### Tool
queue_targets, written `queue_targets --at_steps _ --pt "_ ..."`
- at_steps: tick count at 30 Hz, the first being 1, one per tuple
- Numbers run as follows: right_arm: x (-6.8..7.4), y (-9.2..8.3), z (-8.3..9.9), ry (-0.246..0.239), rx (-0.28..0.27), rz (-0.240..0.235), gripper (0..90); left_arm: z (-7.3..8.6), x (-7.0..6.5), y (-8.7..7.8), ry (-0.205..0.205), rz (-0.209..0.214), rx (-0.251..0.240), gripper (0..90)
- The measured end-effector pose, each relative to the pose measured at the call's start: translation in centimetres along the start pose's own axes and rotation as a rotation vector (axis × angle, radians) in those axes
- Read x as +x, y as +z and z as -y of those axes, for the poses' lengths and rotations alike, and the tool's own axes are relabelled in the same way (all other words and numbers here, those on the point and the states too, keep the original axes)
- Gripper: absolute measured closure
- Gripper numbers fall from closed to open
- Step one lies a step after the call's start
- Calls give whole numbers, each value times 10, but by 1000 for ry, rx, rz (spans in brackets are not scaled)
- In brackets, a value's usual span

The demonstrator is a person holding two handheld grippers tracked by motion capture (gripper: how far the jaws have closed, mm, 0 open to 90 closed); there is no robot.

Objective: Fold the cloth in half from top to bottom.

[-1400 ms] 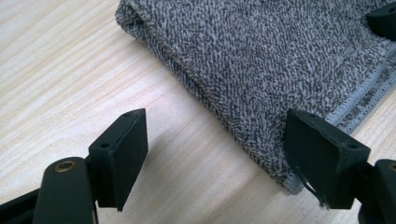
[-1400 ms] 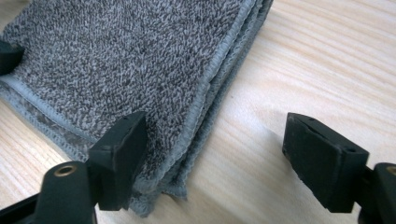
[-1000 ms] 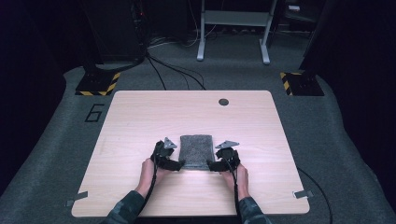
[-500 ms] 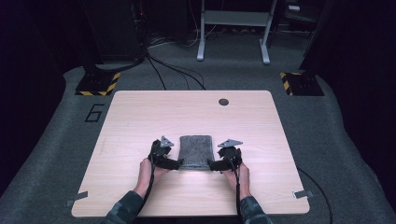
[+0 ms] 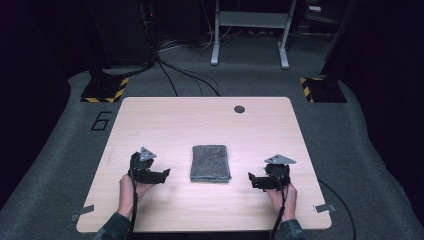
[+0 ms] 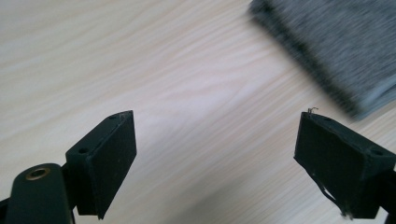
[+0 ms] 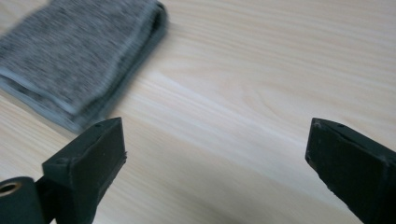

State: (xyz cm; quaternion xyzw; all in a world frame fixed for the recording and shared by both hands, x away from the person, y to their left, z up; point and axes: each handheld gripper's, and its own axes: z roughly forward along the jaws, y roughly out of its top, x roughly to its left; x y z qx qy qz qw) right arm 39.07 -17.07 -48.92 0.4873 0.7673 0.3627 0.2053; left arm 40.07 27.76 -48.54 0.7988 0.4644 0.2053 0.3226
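A folded grey towel (image 5: 210,163) lies flat in the middle of the wooden table (image 5: 200,120). My left gripper (image 5: 165,174) is a short way off its left side and points toward it. Its jaws have just been opening and stand open with nothing between them. In the left gripper view the left gripper (image 6: 215,154) hangs over bare wood, with the towel (image 6: 336,46) at the upper right. My right gripper (image 5: 252,180) is off the towel's right side, also open after just opening, with only wood between its jaws (image 7: 215,158). The towel (image 7: 79,51) lies at the upper left there.
A round dark hole (image 5: 239,109) sits near the table's far edge. Tape strips (image 5: 82,213) mark the near corners. On the floor beyond are yellow-and-black stand bases (image 5: 105,90), cables and a metal frame (image 5: 250,30).
Both grippers have drawn away from the towel's sides, the left one to the left and the right one to the right. The towel stays folded where it lay.
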Motion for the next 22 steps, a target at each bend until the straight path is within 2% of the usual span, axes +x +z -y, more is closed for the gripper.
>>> queue_targets --at_steps 5,8,10,11,14,18,22 --pt "-32 -7 33 64 52 54 41 34 27 -5 -98 -44 39 123" --pt "-43 -10 47 92 76 85 40 50 37 -8 -135 -71 55 120" --pt "-51 -12 56 87 85 121 13 59 42 -9 -153 -78 71 114" --pt "-52 -12 58 87 81 137 6 62 43 -11 -154 -85 65 109" --pt "-60 -14 60 87 75 139 0 68 44 -13 -163 -118 47 110" --pt "-60 -11 61 83 55 143 0 79 44 -12 -174 -141 -44 86" --pt "-59 -11 60 90 55 150 0 79 44 -11 -188 -161 -49 80"
